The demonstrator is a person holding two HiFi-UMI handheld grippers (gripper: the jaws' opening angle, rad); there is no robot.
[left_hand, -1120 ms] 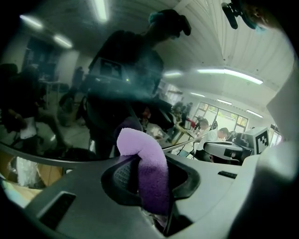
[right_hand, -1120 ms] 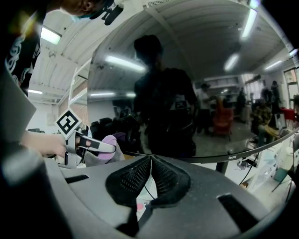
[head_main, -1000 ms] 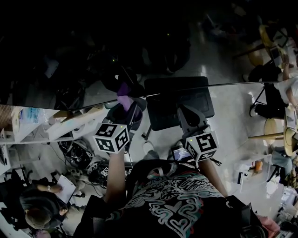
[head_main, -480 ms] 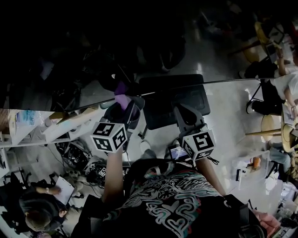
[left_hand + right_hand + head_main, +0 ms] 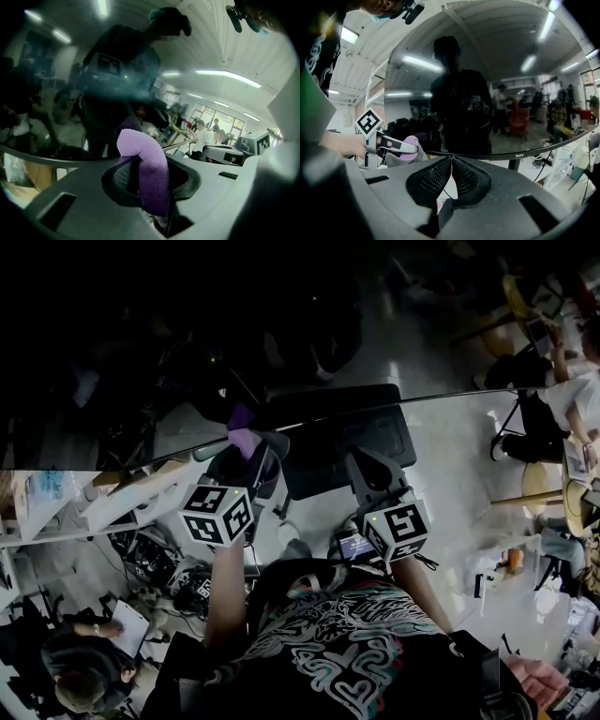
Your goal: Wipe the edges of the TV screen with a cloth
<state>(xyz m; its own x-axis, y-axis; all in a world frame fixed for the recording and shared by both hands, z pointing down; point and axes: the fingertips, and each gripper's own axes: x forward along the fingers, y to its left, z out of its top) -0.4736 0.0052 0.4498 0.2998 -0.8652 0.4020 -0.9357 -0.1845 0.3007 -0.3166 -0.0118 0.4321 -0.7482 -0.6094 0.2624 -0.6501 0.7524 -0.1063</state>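
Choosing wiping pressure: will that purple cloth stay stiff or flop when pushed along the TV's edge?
Likely floppy: the purple cloth curls over at its free end above the left gripper. Probably light and soft, given its fuzzy pile. It may bunch against the TV screen.

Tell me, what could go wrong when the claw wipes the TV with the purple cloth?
1. Only a small fold of the purple cloth sticks out of the left claw, so the hard claw might scratch the TV screen.
2. The right claw is shut, empty and close to the screen's bottom edge; it could bump it.
3. Pushing hard might wobble the TV on its thin stand.
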